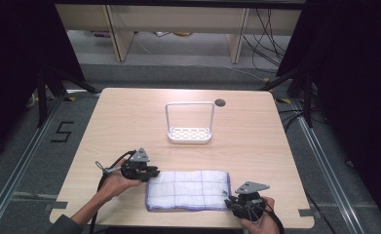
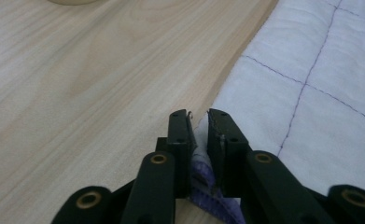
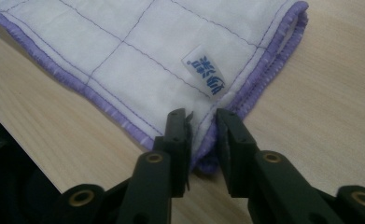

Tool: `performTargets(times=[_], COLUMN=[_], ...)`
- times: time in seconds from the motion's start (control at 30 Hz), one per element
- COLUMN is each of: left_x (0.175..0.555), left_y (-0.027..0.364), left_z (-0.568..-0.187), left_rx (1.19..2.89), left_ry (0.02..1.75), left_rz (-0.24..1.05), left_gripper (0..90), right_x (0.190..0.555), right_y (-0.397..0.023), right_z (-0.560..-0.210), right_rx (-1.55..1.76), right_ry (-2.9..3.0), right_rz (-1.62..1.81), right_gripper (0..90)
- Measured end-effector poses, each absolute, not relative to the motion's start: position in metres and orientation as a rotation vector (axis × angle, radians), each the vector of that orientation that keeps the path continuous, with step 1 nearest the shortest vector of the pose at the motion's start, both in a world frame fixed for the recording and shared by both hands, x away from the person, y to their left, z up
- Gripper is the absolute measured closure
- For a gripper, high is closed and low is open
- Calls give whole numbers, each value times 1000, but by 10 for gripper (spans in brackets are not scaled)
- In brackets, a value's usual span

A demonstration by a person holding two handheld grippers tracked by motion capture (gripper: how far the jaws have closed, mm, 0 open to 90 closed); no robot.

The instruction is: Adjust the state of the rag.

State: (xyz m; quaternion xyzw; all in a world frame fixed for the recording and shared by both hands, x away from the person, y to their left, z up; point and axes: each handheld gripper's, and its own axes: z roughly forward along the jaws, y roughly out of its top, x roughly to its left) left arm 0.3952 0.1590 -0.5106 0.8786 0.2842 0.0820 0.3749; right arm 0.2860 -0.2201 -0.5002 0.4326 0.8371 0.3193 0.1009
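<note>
A white quilted cloth [image 1: 188, 190] with purple stitching and a purple hem lies folded flat near the table's front edge. My left gripper [image 1: 151, 173] is at the cloth's left far corner. In the left gripper view the jaws [image 2: 199, 116] pinch that corner of the cloth [image 2: 311, 70]. My right gripper [image 1: 232, 200] is at the right near corner. In the right gripper view its jaws [image 3: 201, 116] close on the hemmed corner of the cloth [image 3: 124, 46], just below a small white label [image 3: 207, 70] with blue print.
A white rack [image 1: 189, 134] with a tall loop handle and a slotted base stands at mid-table, beyond the cloth. A dark round cable hole [image 1: 220, 102] sits behind it. The light wooden table [image 1: 129, 122] has bare wood on both sides of the rack.
</note>
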Motion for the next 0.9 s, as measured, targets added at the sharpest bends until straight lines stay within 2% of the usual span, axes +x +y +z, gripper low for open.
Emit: performTargets(times=[0.03, 0.17, 0.47, 0.8, 0.9], left_x=[393, 386, 360, 313, 293], left_y=[159, 162, 171, 184, 182], left_z=[-509, -509, -511, -509, -507], left_rx=[2263, 2275, 2225, 2132, 2109], left_ry=[703, 687, 712, 759, 737], left_rz=[214, 206, 166, 82, 50], left_gripper=[833, 849, 857, 858, 860], right_x=[287, 287, 305, 372, 396], right_y=[-221, -221, -226, -203, -183], right_z=[-499, -497, -494, -484, -480], right_rx=[1261, 1285, 1199, 1137, 1052], right_ry=[2493, 2508, 2512, 2535, 2582], right_rz=[934, 931, 917, 869, 833], right_gripper=[817, 846, 863, 866, 867])
